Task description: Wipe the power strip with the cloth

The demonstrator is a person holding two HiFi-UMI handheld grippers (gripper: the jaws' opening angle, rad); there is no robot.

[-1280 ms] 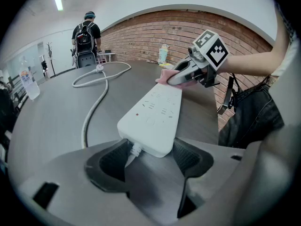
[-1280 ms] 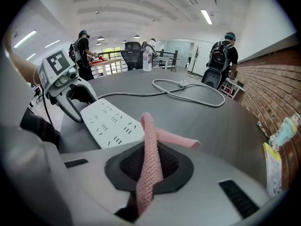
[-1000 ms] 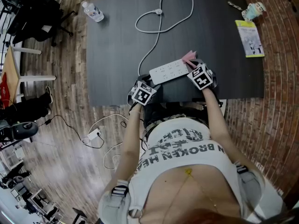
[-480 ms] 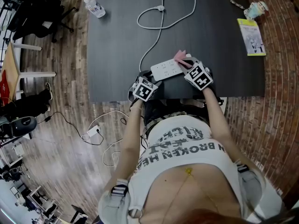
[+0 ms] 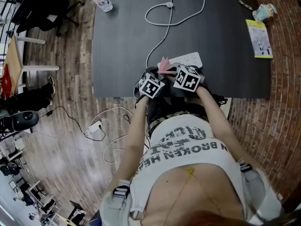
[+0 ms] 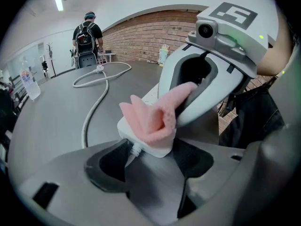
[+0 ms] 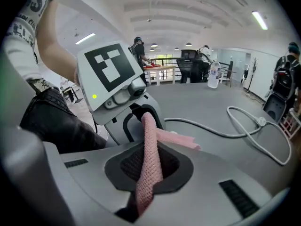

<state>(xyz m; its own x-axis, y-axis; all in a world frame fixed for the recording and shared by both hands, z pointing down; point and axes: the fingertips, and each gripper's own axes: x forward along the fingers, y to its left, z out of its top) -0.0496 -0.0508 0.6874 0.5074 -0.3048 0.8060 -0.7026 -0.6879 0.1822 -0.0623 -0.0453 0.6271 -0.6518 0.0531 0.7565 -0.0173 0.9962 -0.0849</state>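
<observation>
The white power strip [image 5: 187,60] lies near the front edge of the dark table [image 5: 122,41], its cable running off its left end. My left gripper [image 5: 159,75] has that cable end [image 6: 157,149] between its jaws, which stand close against both sides. A pink cloth [image 5: 164,66] is pinched in my shut right gripper [image 5: 173,70], and its loose end [image 6: 150,117] rests on the strip's cable end. In the right gripper view the cloth [image 7: 150,159] stands up between the jaws, with the left gripper [image 7: 127,107] just beyond it.
The white cable loops to a plug [image 5: 169,5] at the back of the table. A water bottle [image 5: 102,1] stands at the back left. A green booklet [image 5: 262,39] and a small figure [image 5: 263,11] lie at the far right. A person with a backpack [image 6: 87,34] stands beyond the table.
My right gripper has slid the cloth along the strip from its right end to its cable end, up against the left gripper. The left gripper has kept its place on the strip.
</observation>
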